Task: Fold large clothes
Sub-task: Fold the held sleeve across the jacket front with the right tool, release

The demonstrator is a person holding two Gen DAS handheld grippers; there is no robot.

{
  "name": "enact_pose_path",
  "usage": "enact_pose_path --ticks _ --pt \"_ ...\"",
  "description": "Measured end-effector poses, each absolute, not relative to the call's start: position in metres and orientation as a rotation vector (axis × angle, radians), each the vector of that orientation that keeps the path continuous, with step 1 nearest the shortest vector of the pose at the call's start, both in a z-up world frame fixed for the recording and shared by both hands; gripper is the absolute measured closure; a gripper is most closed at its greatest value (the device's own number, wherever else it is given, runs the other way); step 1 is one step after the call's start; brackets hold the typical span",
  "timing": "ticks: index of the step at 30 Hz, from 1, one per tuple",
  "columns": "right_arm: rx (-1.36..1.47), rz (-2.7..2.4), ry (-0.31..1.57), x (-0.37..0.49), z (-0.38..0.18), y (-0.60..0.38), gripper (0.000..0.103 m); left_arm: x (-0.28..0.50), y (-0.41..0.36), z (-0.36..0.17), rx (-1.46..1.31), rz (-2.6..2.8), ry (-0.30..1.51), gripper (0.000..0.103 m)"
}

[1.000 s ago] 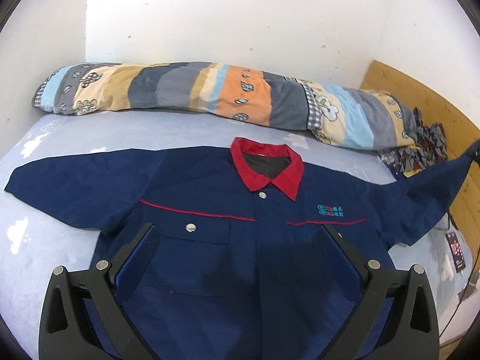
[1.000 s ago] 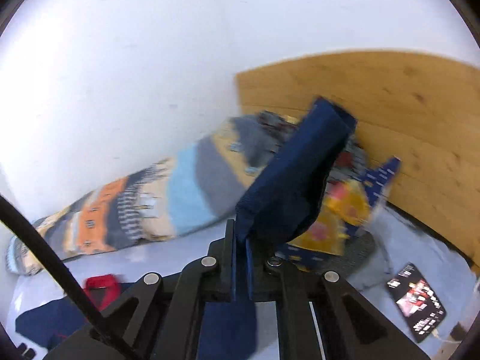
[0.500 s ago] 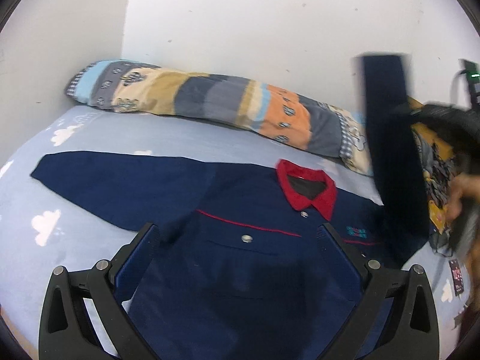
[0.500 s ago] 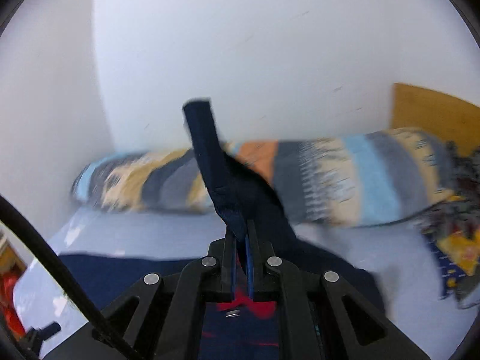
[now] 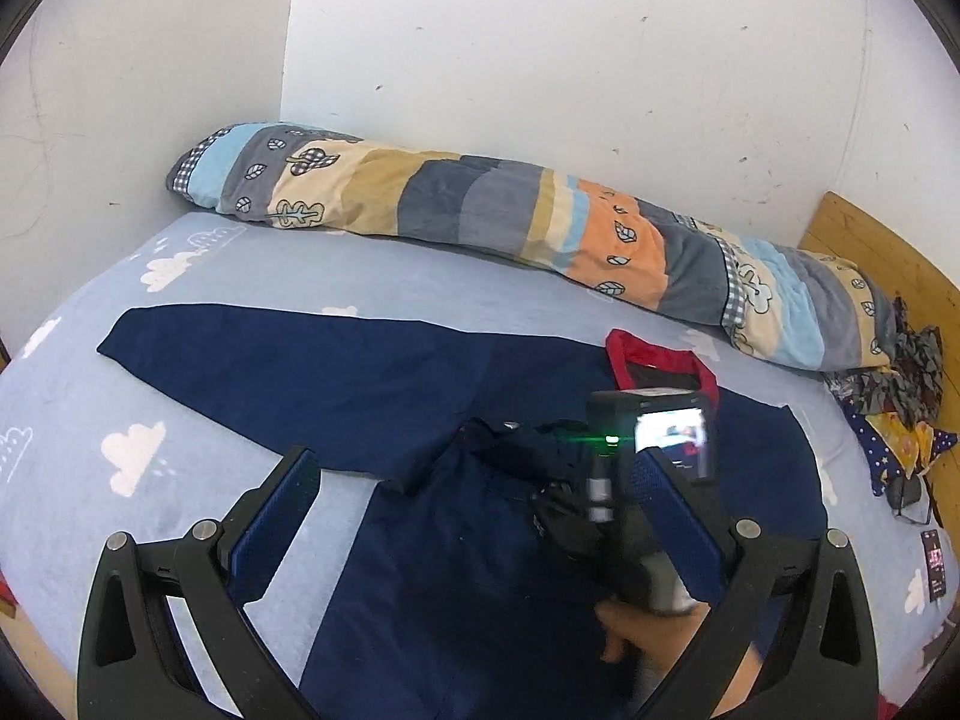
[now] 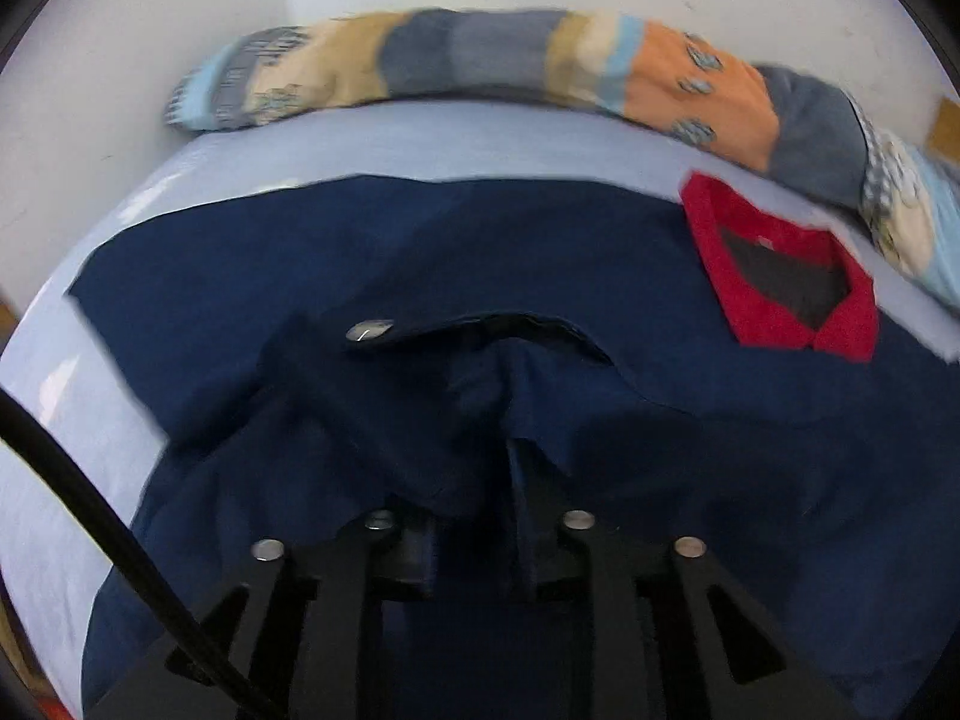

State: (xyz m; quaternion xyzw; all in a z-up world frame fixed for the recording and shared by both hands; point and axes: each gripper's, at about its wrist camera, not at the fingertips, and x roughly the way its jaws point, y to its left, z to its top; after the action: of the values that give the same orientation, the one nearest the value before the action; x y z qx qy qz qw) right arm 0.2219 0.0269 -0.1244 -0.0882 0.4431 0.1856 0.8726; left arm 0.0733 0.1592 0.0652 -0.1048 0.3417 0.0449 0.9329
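Note:
A navy work jacket (image 5: 456,570) with a red collar (image 5: 654,354) lies front up on the bed. Its left sleeve (image 5: 288,372) is stretched out flat. Its right sleeve (image 6: 480,414) is folded across the chest, with the cuff lying over my right gripper's fingers. My right gripper (image 6: 474,540) rests low on the jacket with its jaws a little apart; the cloth hides the tips. It also shows in the left wrist view (image 5: 606,498). My left gripper (image 5: 480,516) is wide open and empty above the jacket's lower front.
A long patchwork bolster (image 5: 540,228) lies along the wall at the back of the bed (image 5: 84,420). A heap of patterned cloth (image 5: 900,414) sits by the wooden headboard (image 5: 882,258) at the right. A phone (image 5: 933,558) lies near the right edge.
My right gripper has carried the right sleeve from high in the air down and leftward onto the jacket's chest, and its jaws have parted a little. My left gripper has swung left.

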Motion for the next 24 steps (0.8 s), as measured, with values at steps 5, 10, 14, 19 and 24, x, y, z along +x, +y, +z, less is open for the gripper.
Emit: enact_pose_path --ticks 5,10,14,19,24 --pt "-0.119 0.526 0.832 0.2 -0.068 -0.013 0.035 0.078 0.156 0.063 -0.232 0.089 0.708 0.0" --pt "-0.031 0.657 0.788 0.181 -0.031 -0.041 0.022 0.082 0.153 0.061 -0.247 0.095 0.717 0.0" --pt "0.064 0.637 0.704 0.177 -0.014 -0.067 0.022 0.083 0.153 0.059 -0.221 0.119 0.714 0.0" --pt "-0.057 0.178 0.793 0.222 -0.042 -0.125 0.023 0.087 0.163 0.054 -0.232 0.132 0.736 0.0" --pt "-0.128 0.064 1.0 0.233 -0.118 -0.151 0.023 0.094 0.182 0.053 -0.279 0.15 0.759 0.0"
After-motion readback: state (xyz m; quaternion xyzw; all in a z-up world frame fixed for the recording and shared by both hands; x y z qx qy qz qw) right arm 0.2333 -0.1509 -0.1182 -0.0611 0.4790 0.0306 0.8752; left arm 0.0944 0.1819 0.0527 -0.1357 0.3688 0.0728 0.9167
